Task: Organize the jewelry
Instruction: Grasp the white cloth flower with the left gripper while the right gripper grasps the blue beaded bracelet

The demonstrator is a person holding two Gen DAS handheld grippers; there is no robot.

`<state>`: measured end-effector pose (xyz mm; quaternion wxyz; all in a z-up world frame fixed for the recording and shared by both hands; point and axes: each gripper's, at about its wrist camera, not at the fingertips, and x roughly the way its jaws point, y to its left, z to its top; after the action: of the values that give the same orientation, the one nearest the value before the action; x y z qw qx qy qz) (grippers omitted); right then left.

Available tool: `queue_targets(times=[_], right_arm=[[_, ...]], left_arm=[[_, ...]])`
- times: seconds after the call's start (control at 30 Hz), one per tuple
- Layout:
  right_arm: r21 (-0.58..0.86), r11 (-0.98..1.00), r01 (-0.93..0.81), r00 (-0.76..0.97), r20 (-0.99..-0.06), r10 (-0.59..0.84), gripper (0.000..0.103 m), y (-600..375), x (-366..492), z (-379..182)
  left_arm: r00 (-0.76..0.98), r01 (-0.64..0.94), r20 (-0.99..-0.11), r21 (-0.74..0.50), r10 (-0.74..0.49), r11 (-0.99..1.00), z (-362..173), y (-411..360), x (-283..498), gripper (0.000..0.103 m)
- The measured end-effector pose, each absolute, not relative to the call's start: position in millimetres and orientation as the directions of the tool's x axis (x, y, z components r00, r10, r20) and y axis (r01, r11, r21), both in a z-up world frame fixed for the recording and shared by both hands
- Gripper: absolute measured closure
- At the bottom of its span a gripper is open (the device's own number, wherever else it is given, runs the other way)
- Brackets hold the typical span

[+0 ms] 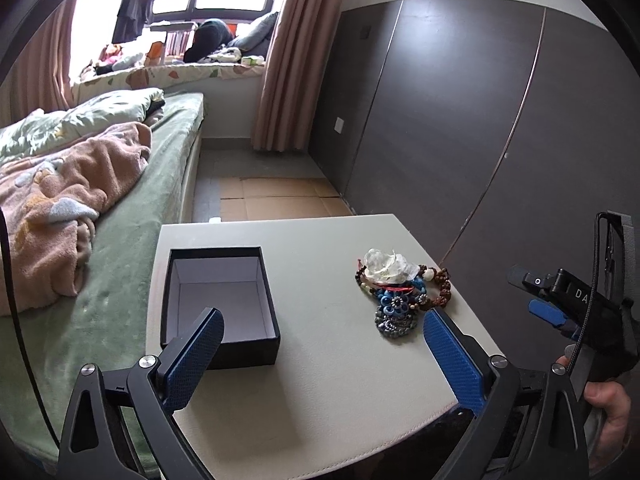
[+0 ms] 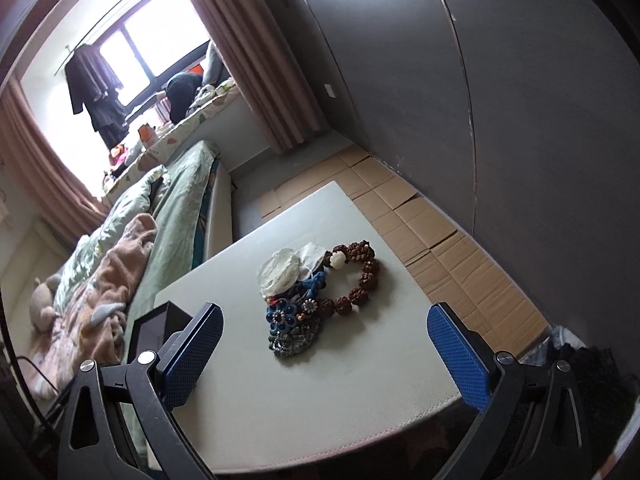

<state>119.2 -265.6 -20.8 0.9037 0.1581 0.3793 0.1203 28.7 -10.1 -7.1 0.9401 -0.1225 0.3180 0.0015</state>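
Jewelry (image 1: 400,292) lies heaped in one pile on the pale surface (image 1: 320,380), at about 2 o'clock from the left gripper (image 1: 320,354), its long axis running from near edge to far. Countable in the right wrist view: one brown bead bracelet (image 2: 356,276) at the pile's 2 o'clock, one white flower piece (image 2: 286,270), one blue flower piece (image 2: 284,318), one grey beaded piece (image 2: 294,340) nearest. One open black box (image 1: 220,304) stands at 10 o'clock, well apart. Right gripper (image 2: 324,354) hovers before the pile. Both jaws are spread wide, holding nothing.
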Motion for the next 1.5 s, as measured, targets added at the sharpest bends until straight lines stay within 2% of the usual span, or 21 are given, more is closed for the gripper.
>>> queue_targets(times=[0.1,0.17,0.3,0.4,0.5,0.6,0.7,0.8,0.83,0.9,1.03,1.2,1.23,1.27,1.3,1.33,1.37,1.5], right_arm=[[0.409,0.911,-0.048,0.681,-0.654,0.329,0.0,-272.2,130.2,-25.3],[0.441,0.897,-0.024,0.675,-0.655,0.34,0.0,-275.9,140.8,-28.3],[0.537,0.844,0.0,0.629,-0.656,0.417,0.0,-280.2,167.4,-33.6],[0.528,0.848,0.047,0.595,-0.697,0.401,0.001,-279.0,184.3,-31.0],[0.553,0.827,0.098,0.565,-0.715,0.412,0.006,-282.7,199.6,-29.9],[0.561,0.816,0.138,0.545,-0.731,0.41,0.012,-287.0,215.0,-29.5],[0.581,0.799,0.152,0.54,-0.726,0.426,0.012,-291.0,226.2,-32.8],[0.594,0.789,0.156,0.545,-0.718,0.433,0.013,-295.1,229.2,-44.6],[0.601,0.782,0.165,0.537,-0.72,0.44,0.014,-296.1,230.0,-52.0],[0.619,0.762,0.193,0.499,-0.73,0.467,0.03,-298.2,233.2,-69.6],[0.661,0.715,0.228,0.43,-0.727,0.535,0.035,-296.9,237.8,-94.4],[0.693,0.679,0.243,0.45,-0.701,0.553,0.039,-302.5,238.5,-95.0],[0.696,0.674,0.248,0.455,-0.698,0.553,0.039,-304.1,237.4,-94.9],[0.702,0.666,0.252,0.458,-0.693,0.557,0.039,-305.4,236.4,-95.3],[0.708,0.66,0.253,0.457,-0.688,0.564,0.039,-304.7,236.2,-95.4],[0.71,0.658,0.251,0.452,-0.687,0.569,0.039,-302.8,237.2,-95.7],[0.71,0.658,0.248,0.446,-0.687,0.573,0.039,-300.3,238.4,-95.9],[0.705,0.675,0.219,0.418,-0.693,0.588,0.039,-286.8,239.1,-98.3]], left_arm=[[0.798,-0.083,-0.599,-0.209,-0.061,0.974,-3.0,-14.0,45.2,0.005],[0.79,-0.074,-0.607,-0.232,-0.085,0.97,0.6,-14.7,59.4,0.011],[0.774,-0.061,-0.618,-0.285,-0.135,0.957,9.8,-16.1,84.2,0.012],[0.753,-0.052,-0.642,-0.275,-0.143,0.96,15.3,-21.5,105.5,0.012],[0.728,-0.044,-0.668,-0.27,-0.154,0.962,19.1,-27.2,127.5,0.019],[0.702,-0.031,-0.687,-0.291,-0.186,0.956,19.3,-31.7,147.3,0.02],[0.671,-0.007,-0.712,-0.286,-0.208,0.958,15.4,-42.3,166.1,0.02],[0.635,0.015,-0.742,-0.268,-0.217,0.963,4.8,-56.0,185.4,0.03],[0.622,0.021,-0.751,-0.267,-0.222,0.963,0.3,-59.3,191.3,0.032],[0.597,0.034,-0.768,-0.266,-0.232,0.964,-8.2,-67.1,202.6,0.033],[0.553,0.07,-0.797,-0.244,-0.241,0.967,-29.5,-83.6,218.4,0.036],[0.49,0.082,-0.834,-0.246,-0.254,0.966,-63.5,-92.8,229.9,0.042],[0.477,0.077,-0.846,-0.23,-0.239,0.97,-71.2,-93.7,231.9,0.048],[0.468,0.074,-0.853,-0.222,-0.23,0.972,-77.3,-94.4,233.0,0.062],[0.453,0.071,-0.862,-0.22,-0.227,0.973,-83.7,-94.4,233.9,0.072],[0.434,0.065,-0.872,-0.22,-0.227,0.973,-89.1,-93.5,234.0,0.095],[0.429,0.061,-0.873,-0.227,-0.231,0.972,-90.9,-91.5,232.3,0.102],[0.515,0.055,-0.821,-0.254,-0.246,0.966,-69.1,-79.5,215.9,0.102]])
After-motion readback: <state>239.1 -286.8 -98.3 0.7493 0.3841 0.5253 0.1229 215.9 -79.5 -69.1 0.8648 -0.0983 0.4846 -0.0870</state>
